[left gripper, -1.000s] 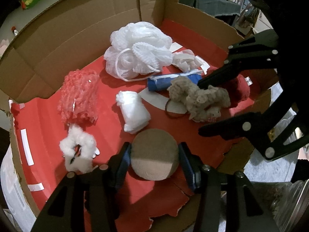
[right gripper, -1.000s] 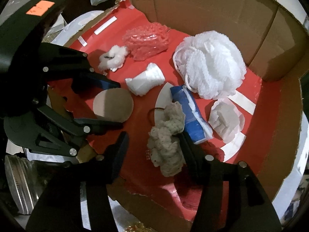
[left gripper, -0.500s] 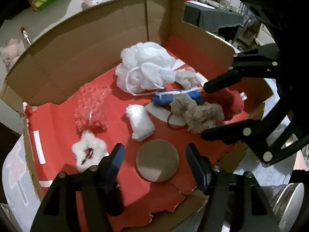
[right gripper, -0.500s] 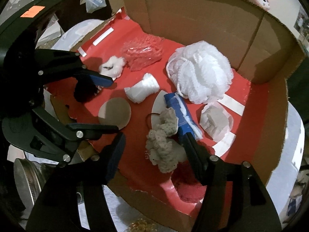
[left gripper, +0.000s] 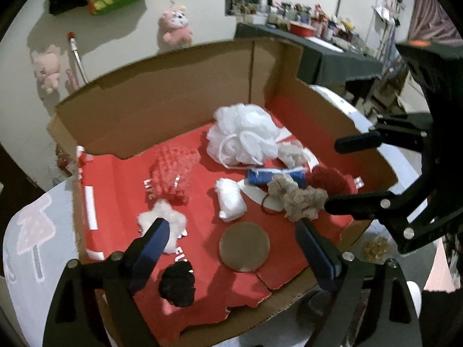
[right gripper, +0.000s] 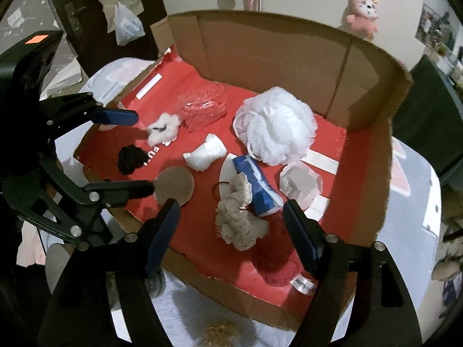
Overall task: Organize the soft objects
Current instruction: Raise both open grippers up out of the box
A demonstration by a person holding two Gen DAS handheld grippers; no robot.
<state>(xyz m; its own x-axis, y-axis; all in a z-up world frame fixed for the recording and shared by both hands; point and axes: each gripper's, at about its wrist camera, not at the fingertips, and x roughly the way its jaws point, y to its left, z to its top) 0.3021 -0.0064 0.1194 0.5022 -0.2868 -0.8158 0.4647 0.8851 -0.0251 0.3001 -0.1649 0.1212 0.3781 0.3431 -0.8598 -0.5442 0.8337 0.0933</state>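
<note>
Both jaws were opening wide, empty: the brown disc [left gripper: 244, 246] lay below the left gripper [left gripper: 231, 240], the beige fluff [right gripper: 240, 225] below the right gripper [right gripper: 231, 217]

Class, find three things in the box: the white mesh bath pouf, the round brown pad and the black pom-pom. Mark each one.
white mesh bath pouf [left gripper: 243, 136], left wrist view, on its ruffled middle.
round brown pad [left gripper: 244, 246], left wrist view, on the centre of its flat face.
black pom-pom [right gripper: 130, 159], right wrist view, on its fuzzy middle.

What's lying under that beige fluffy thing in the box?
The beige fluffy cloth overlaps a white patch, a hair tie and a blue roll's edge. Anything more beneath it is covered.
</note>
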